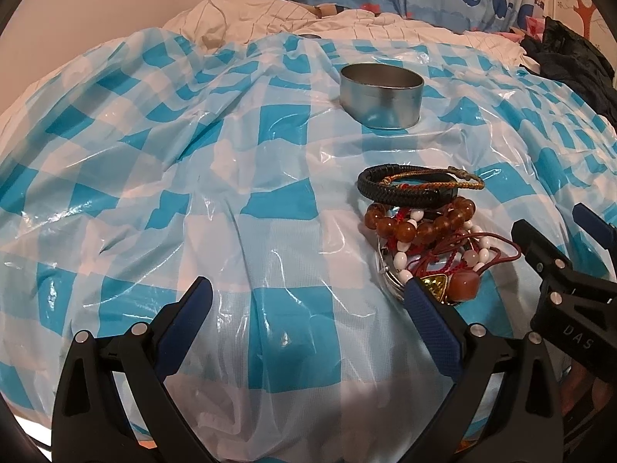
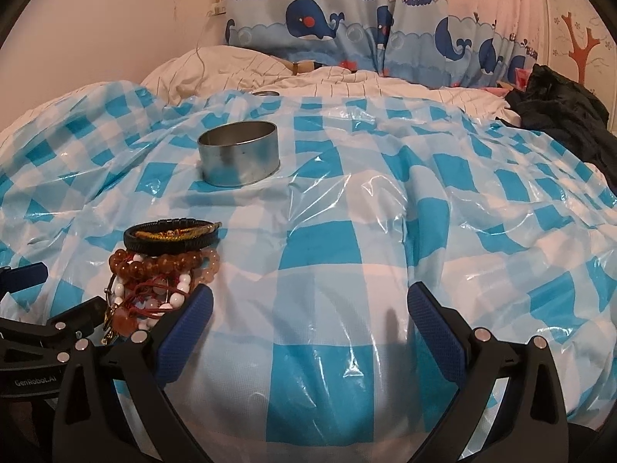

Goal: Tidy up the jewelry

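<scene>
Jewelry pile (image 1: 428,231) on blue-checked plastic sheet (image 1: 193,177) over bed w/ whale curtain (image 2: 327,27); both grippers' fingers wide open, empty.

My left gripper (image 1: 306,301) tilts steeply downward, its jaws spread as wide as they go, with nothing between the blue pads. My right gripper (image 2: 310,306) points down at a gentler slant, jaws equally wide and holding nothing. The two sit close side by side: each one's black frame shows at the edge of the other's view.
</scene>
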